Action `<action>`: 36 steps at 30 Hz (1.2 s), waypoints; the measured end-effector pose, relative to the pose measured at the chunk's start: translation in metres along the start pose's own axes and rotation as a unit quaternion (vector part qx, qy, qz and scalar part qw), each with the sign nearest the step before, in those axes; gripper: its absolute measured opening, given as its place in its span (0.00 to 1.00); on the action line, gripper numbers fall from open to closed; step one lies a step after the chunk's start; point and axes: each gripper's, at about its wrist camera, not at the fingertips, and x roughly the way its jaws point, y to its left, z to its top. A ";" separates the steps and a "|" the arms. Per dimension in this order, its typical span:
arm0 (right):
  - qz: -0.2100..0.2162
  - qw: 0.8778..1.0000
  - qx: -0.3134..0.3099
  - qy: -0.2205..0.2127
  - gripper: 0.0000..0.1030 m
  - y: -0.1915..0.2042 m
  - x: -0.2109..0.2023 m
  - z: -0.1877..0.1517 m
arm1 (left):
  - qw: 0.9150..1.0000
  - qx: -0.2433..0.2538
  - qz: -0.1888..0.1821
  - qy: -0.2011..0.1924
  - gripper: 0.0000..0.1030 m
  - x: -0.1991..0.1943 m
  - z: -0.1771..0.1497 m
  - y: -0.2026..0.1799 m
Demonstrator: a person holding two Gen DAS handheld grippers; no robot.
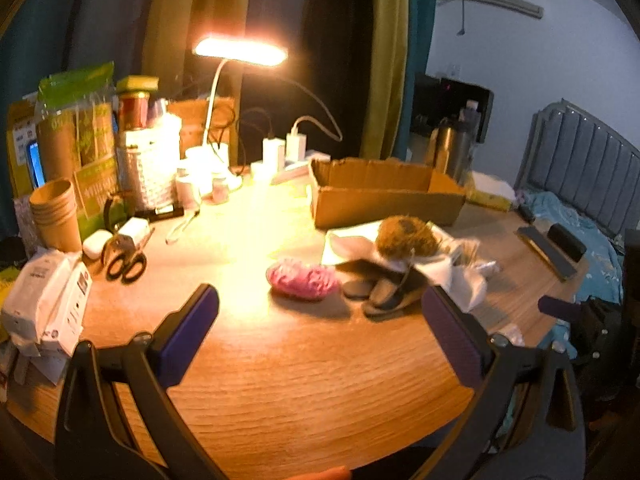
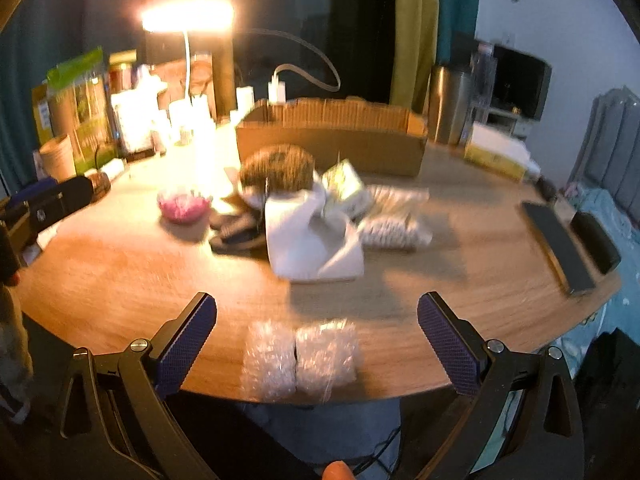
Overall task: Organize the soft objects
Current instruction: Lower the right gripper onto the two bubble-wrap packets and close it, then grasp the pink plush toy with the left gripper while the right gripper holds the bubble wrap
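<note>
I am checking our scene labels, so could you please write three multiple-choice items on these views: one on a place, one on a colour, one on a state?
1. Where does the bubble wrap pair lie?
A. at the table's near edge
B. inside the cardboard box
C. on the bed

2. What colour is the ruffled soft item?
A. green
B. pink
C. blue

3. How is the cardboard box?
A. taped shut
B. crushed flat
C. open-topped

A: it sits just ahead of the right gripper.
B: pink in both views.
C: flaps stand up.

Both wrist views look across the wooden table [image 1: 280,380] from its near edge toward the lamp [image 1: 240,51]; the right one sits further right, and both share the cardboard box [image 2: 332,148] and central pile
</note>
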 end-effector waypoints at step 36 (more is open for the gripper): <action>0.003 0.999 0.043 0.015 0.61 -0.064 0.057 0.063 | 0.990 0.015 0.043 0.133 1.00 0.128 0.020 0.005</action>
